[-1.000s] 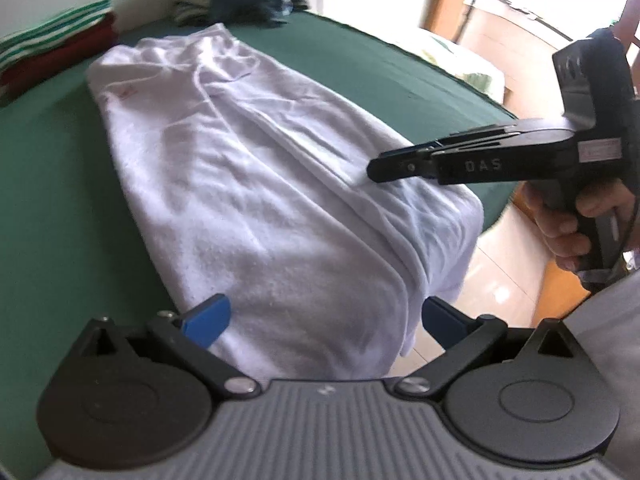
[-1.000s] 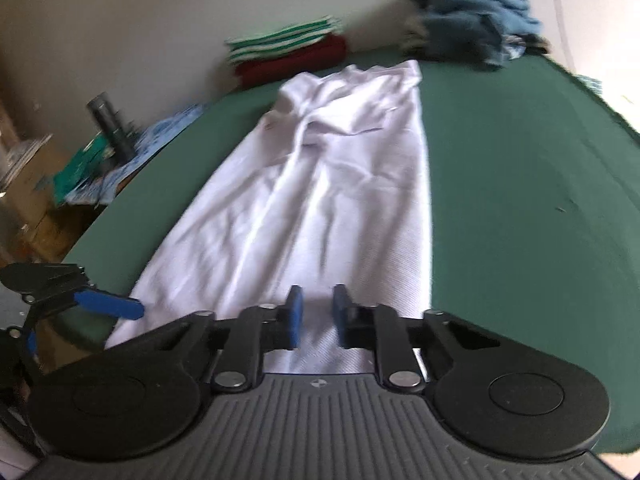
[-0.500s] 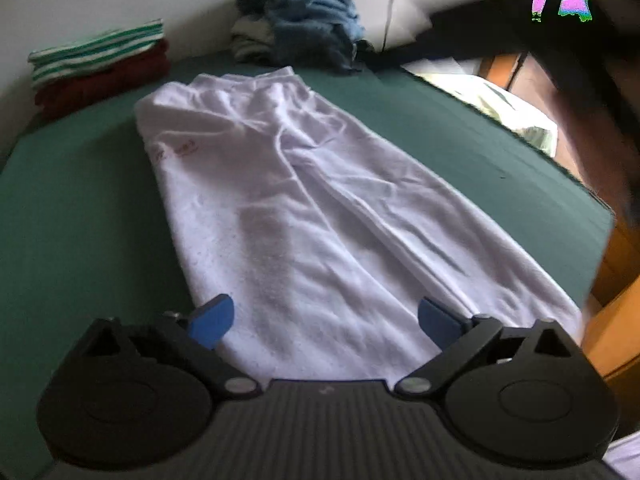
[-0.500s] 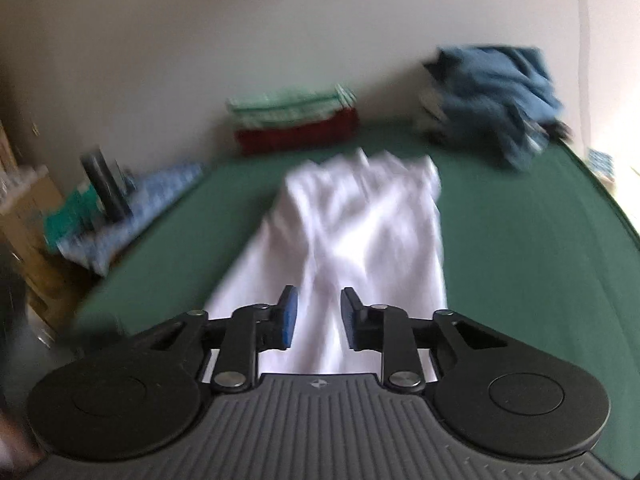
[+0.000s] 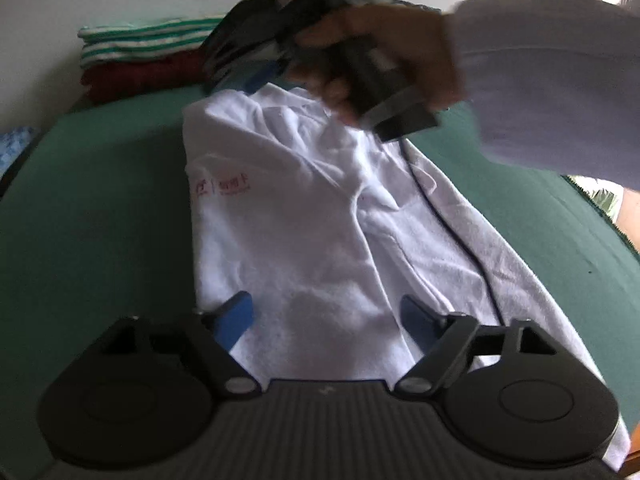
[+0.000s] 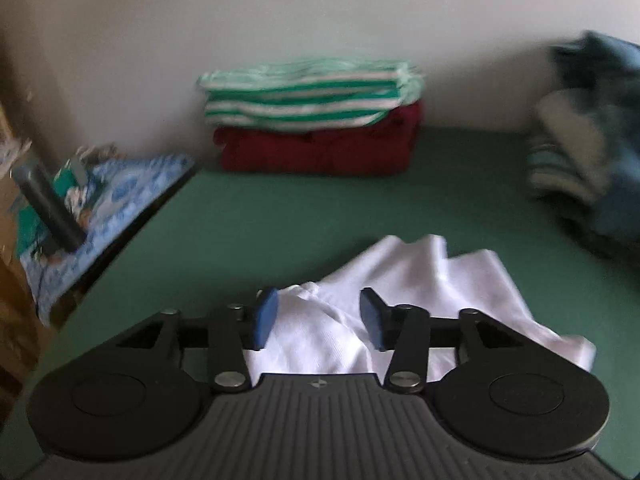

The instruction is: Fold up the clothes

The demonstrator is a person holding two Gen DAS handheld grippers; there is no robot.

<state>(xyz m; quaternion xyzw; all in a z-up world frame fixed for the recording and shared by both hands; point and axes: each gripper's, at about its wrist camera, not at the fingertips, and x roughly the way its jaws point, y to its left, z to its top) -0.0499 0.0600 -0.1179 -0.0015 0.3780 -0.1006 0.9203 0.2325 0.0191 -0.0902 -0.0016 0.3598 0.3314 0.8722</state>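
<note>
Red print on white garment (image 5: 320,208) unreadable; right tool (image 6: 316,316), previously pressed together, opening over its top edge, left tool (image 5: 326,312) spread, narrowing, pinching nothing.

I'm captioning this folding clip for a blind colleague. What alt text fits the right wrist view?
The right gripper hovers with its blue-padded jaws opening over the end of a white garment lying on a green surface, gripping nothing. Against the wall behind, a folded green-and-white striped garment sits on a folded dark red one; a blurred blue clothes pile is at right.
</note>
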